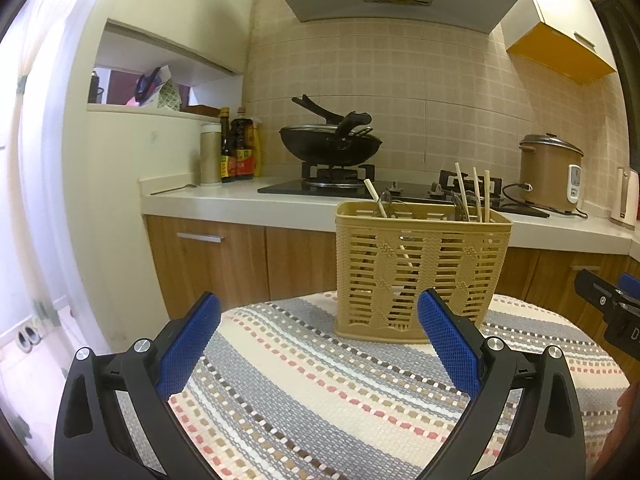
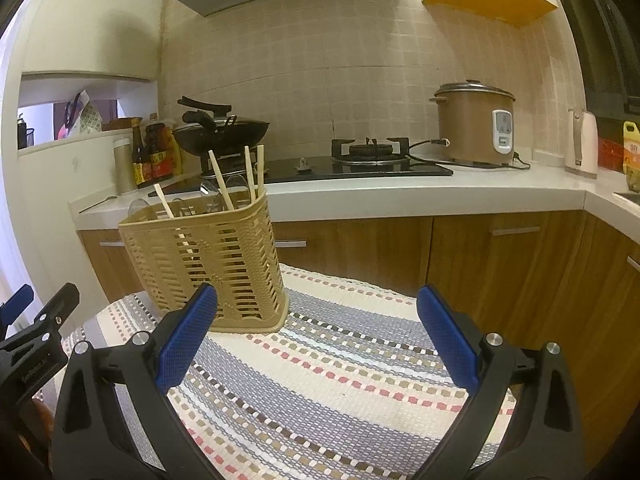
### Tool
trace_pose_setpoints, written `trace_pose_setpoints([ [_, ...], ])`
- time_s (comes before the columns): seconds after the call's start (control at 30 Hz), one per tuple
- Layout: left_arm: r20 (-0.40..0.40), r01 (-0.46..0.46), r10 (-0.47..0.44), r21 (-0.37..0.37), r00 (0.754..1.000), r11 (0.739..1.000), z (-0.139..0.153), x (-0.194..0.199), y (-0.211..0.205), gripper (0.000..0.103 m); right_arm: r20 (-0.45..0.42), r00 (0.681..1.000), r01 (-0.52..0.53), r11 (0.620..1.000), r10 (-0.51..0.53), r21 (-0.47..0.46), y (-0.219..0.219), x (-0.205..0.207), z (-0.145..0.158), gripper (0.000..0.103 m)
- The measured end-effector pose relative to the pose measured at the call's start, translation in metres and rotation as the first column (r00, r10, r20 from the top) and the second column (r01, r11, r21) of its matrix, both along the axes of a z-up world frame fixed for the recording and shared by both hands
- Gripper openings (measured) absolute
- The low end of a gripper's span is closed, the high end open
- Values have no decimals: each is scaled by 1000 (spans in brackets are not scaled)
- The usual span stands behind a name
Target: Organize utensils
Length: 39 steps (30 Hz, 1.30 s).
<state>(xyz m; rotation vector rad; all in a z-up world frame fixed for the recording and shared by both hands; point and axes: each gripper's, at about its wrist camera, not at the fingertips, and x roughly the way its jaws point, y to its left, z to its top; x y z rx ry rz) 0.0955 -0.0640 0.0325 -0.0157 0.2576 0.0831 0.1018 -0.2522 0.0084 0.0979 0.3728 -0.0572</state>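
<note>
Both the left hand-held gripper (image 1: 318,334) and right hand-held gripper (image 2: 316,330) hover released, empty. Utensils already stand in the basket (image 1: 420,272) ahead; withdraw without nudging it.

My left hand-held gripper (image 1: 319,326) has matt black plastic arms, shiny metal screws and blue pads (image 1: 448,344) with a fine grid texture; my right hand-held gripper (image 2: 317,318) looks the same. The cloth (image 2: 340,364) is coarse, matt weave. The basket (image 1: 420,272) is tan, slatted plastic holding pale wooden chopsticks (image 2: 220,180). The cabinets (image 2: 500,264) show wood grain, and the hob (image 2: 360,168) is glossy black.
</note>
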Motion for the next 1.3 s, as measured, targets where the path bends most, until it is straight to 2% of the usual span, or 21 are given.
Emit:
trace_pose_setpoints([
  [0.67, -5, 0, 0, 12, 1000, 1000, -1, 0, -3, 95, -3, 1000, 5, 1000, -5, -7, 2, 1, 0, 95],
  [1.0, 21, -3, 3, 26, 1000, 1000, 1, -5, -3, 96, -3, 1000, 4, 1000, -4, -6, 1, 1, 0, 95],
  [1.17, -8, 31, -32, -45, 999, 998, 2, -1, 7, 96, -7, 1000, -1, 1000, 1, -17, 3, 0, -1, 95],
  [1.3, -19, 9, -11, -90, 1000, 996, 2, 2, 18, 96, 0, 1000, -9, 999, 9, -35, 7, 0, 0, 95],
])
